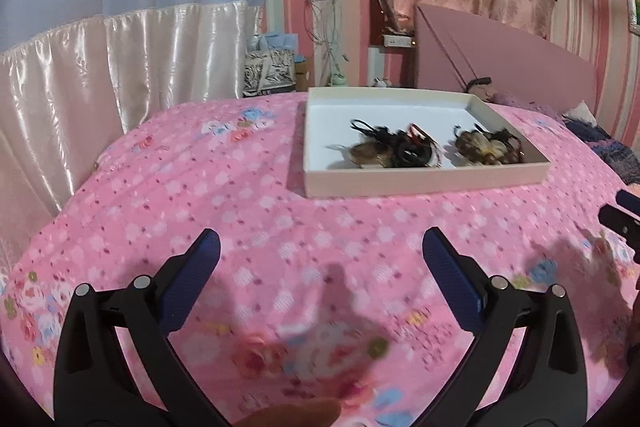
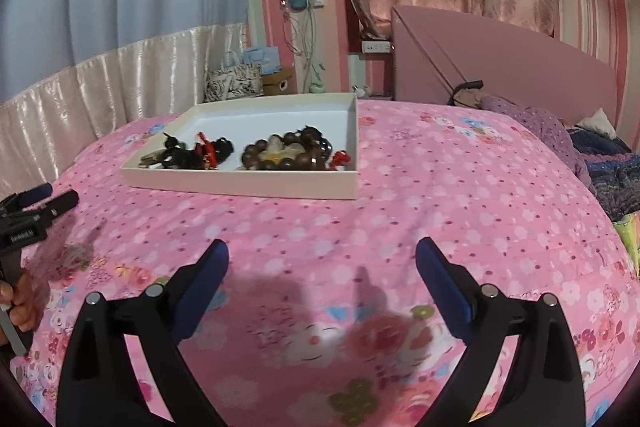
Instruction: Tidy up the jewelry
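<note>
Your left gripper (image 1: 320,259) and right gripper (image 2: 322,259) are spread wide, holding nothing. Only the right view shows the brown beads (image 2: 288,151) in the tray (image 2: 240,187) sharply.

White lettering on the left gripper (image 2: 38,205) body is too blurred to read

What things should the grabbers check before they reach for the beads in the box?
1. Left gripper open and holding nothing: ok.
2. Right gripper open and holding nothing: ok.
3. White box lies flat on the pink bedspread: ok.
4. Brown bead bracelet and the dark tangled pile lie apart inside the box: ok.
5. Pieces in the dark pile free of each other: cannot tell, it looks knotted.
6. Bedspread between both grippers and the box free of things: ok.
</note>
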A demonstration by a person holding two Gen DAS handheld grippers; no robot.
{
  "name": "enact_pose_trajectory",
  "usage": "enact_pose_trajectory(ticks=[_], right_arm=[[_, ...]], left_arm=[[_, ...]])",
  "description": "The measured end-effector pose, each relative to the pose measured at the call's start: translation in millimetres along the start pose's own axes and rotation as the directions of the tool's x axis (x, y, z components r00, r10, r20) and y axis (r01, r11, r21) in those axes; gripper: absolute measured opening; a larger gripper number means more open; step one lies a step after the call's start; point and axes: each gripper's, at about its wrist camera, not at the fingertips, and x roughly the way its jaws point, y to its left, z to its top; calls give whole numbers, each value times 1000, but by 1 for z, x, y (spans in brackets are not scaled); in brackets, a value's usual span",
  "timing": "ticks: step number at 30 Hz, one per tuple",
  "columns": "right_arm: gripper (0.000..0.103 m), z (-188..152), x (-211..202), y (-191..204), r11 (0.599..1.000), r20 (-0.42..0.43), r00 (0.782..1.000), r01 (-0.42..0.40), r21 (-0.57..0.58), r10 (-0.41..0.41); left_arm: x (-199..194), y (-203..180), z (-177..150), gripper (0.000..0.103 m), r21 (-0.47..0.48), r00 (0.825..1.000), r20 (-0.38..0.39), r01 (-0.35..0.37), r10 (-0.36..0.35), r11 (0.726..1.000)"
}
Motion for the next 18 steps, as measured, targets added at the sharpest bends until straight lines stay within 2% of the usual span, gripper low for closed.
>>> enact_pose_trajectory(ticks=[9, 11, 15, 18], right_arm=[[97, -7, -17, 6, 1000, 69, 998, 6, -7, -5], [101, -8, -15, 9, 1000, 58, 998, 23, -22, -22], [101, -7, -10, 18, 997, 33, 999, 32, -67, -30], [101, -8, -18, 13, 998, 74, 996, 44, -41, -41]], left_arm=[[-25, -8, -13, 100, 13, 995, 82, -62, 61, 998], [-30, -6, -15, 100, 4, 993, 104, -65, 64, 998], [-36, -6, -16, 100, -1, 988, 133, -79, 79, 997], [-44, -15, -18, 100, 36, 980, 169, -110, 103, 993]])
